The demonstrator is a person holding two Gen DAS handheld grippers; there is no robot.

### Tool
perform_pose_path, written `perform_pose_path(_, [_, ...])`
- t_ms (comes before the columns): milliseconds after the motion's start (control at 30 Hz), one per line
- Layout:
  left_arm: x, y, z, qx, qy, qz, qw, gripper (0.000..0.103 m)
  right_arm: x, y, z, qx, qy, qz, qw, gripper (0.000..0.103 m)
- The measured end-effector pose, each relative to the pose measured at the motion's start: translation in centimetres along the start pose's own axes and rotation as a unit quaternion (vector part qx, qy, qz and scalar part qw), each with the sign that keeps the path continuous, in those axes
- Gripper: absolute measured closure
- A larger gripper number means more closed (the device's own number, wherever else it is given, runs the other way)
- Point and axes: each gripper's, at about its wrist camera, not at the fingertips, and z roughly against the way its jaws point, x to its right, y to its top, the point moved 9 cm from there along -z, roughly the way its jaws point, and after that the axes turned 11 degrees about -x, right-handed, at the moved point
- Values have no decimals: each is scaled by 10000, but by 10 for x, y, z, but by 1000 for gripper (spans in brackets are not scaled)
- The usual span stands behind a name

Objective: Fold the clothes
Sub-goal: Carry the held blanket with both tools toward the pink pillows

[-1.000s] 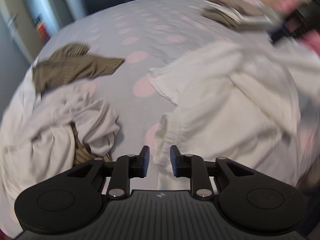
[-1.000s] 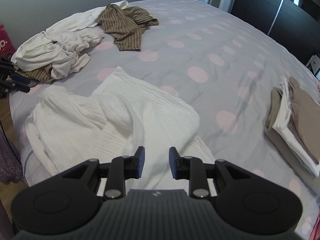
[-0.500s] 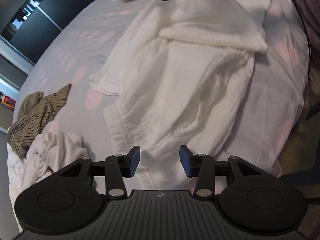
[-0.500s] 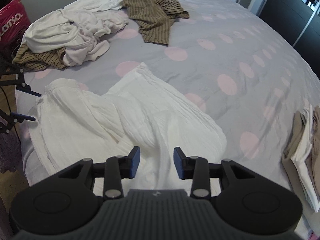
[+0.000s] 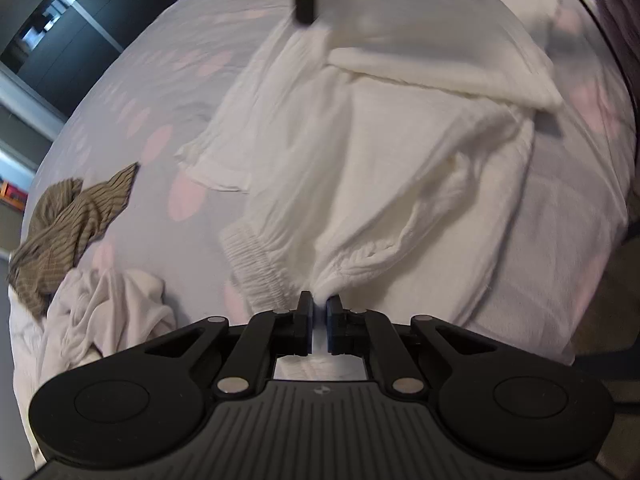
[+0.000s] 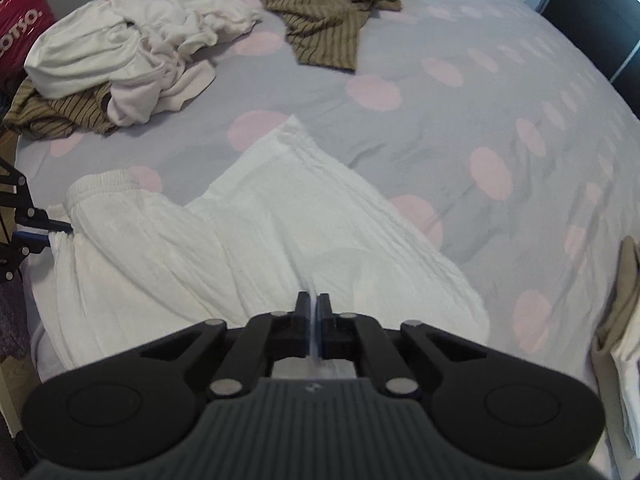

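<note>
One legible text is present. In the right wrist view, a red bag [image 6: 24, 20] at the upper left edge, beside the bed [image 6: 460, 128], carries white capital lettering. The visible characters read "OTSO."; the start of the word is cut off by the frame edge, so the full word cannot be determined. In both wrist views, a small emblem is moulded on each gripper body; it is too small to identify. No other labels, numbers or signs are legible.
</note>
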Motion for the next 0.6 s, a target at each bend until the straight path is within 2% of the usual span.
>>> perform_pose_path(100, [-6,0,3,-70,-8,239,9997,100,16,-6,13,35,-166,-158,9997,101])
perform_pose_path(167, [-9,1,6,-113,14,333,9994,100,41,-23,32,42,-466,-400,9981,101])
perform_pose_path(333, [-18,3,18,-180,150,541,9983,100,106,-109,78,-30,-1078,-1341,9851,101])
perform_pose_path(467, [-26,4,26,-240,205,728,9968,100,156,-180,116,-95,-1545,-2082,9658,101])
perform_pose_path(600, [-34,9,31,-294,372,859,9952,100,177,-265,132,-368,-1786,-2670,9463,101])
